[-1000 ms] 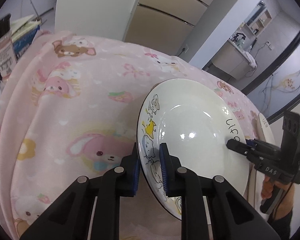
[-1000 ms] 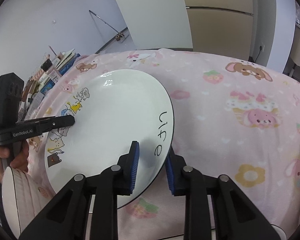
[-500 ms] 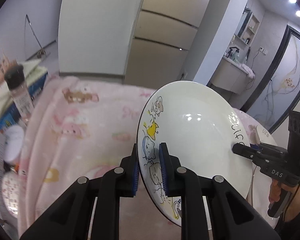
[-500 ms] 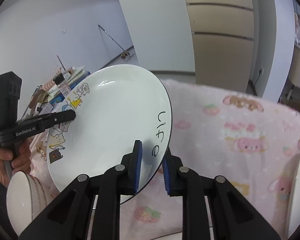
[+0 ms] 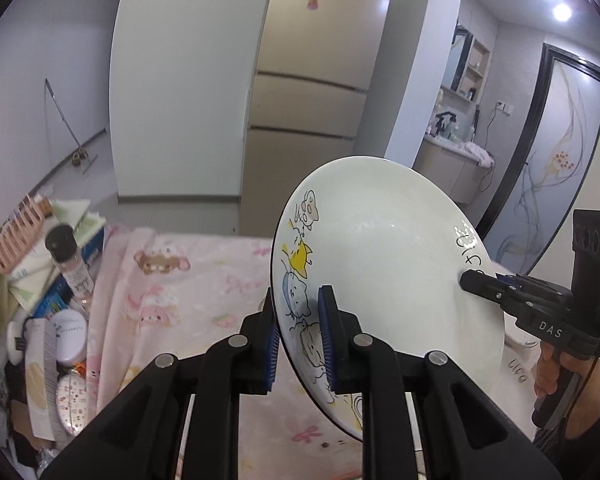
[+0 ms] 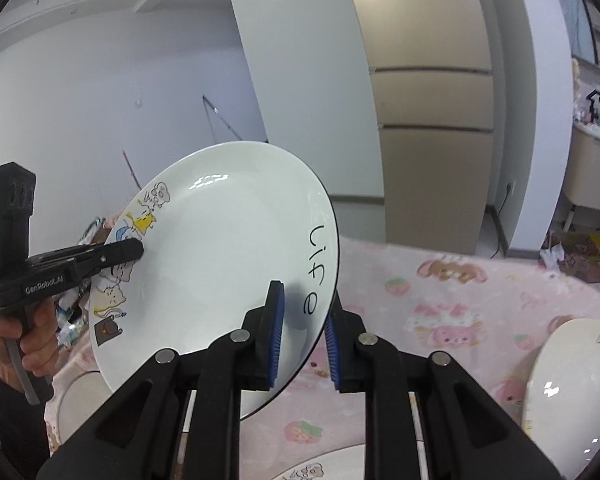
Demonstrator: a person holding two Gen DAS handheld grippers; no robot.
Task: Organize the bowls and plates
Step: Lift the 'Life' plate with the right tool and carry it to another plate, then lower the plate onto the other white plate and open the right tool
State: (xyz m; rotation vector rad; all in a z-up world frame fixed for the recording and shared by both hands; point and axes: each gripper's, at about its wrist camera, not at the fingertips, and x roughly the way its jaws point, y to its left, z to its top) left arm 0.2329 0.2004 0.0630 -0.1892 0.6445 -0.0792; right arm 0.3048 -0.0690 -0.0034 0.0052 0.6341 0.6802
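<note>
A white plate [image 5: 384, 264] with cartoon animals and the word "life" is held in the air, tilted, above the pink cloth. My left gripper [image 5: 298, 336] is shut on its cartoon-side rim. My right gripper [image 6: 302, 334] is shut on the opposite rim by the word "life"; the plate [image 6: 220, 256] fills that view's middle. Each gripper shows in the other's view: the right one [image 5: 466, 278] and the left one [image 6: 138, 250]. Another white plate [image 6: 572, 384] lies low on the right, and a third plate's rim [image 6: 324, 464] shows at the bottom.
The table carries a pink cartoon-print cloth [image 5: 188, 288]. At its left edge stand a dark-capped bottle [image 5: 70, 260], books, round tins and clutter [image 5: 60, 344]. A white bowl or dish [image 6: 80, 404] sits below the left gripper. Cabinets and a doorway are behind.
Both grippers have lifted the plate up from the cloth and raised it higher; the views now look over the table toward the wall and cabinets. Both grips stay shut.
</note>
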